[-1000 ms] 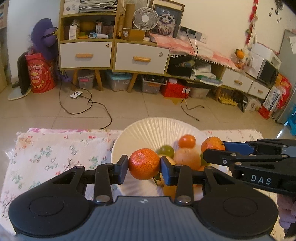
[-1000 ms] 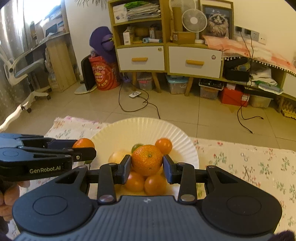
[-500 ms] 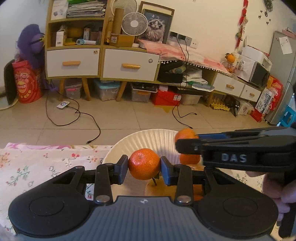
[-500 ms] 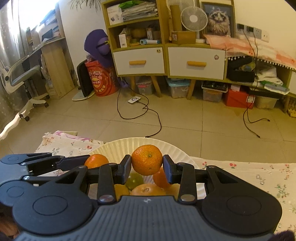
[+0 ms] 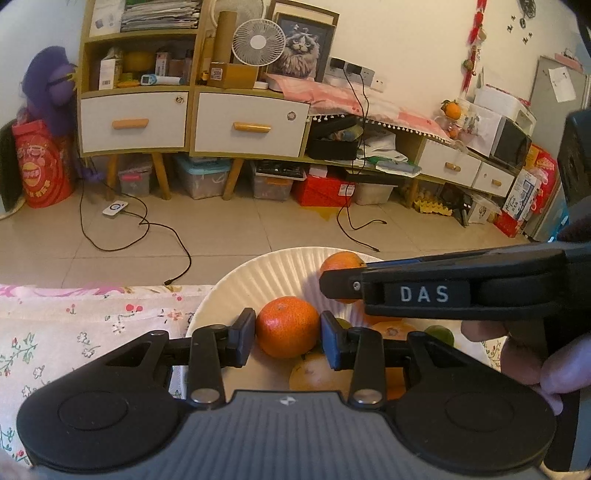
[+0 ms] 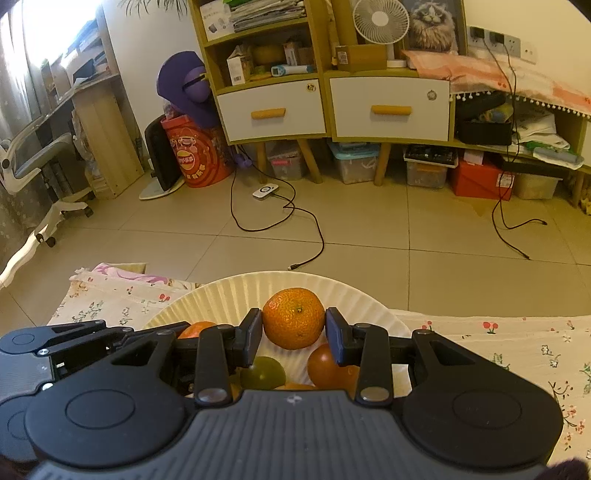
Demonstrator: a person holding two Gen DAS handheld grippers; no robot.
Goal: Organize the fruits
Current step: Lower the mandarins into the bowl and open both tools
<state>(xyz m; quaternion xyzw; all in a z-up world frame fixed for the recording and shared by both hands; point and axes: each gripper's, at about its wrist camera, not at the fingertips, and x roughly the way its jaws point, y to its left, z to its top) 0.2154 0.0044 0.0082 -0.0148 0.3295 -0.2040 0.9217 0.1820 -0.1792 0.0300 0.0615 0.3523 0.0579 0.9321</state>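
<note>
Warm, dim indoor light, strong fisheye bend

Daylight flared white at the window [image 6: 48,33] at ten o'clock in the right wrist view, washing out detail there. The cabinet [image 5: 192,122] bowed toward the frame edges, corners fell black, and the hand [image 5: 528,362] at four o'clock looked soft and purplish.

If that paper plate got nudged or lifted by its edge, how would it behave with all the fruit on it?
The paper plate looks thin and fluted, so it would probably sag if lifted by one edge. The round fruit piled on it, such as the green one, would likely roll. On the floral cloth it might drag and bunch the fabric rather than slide.
</note>
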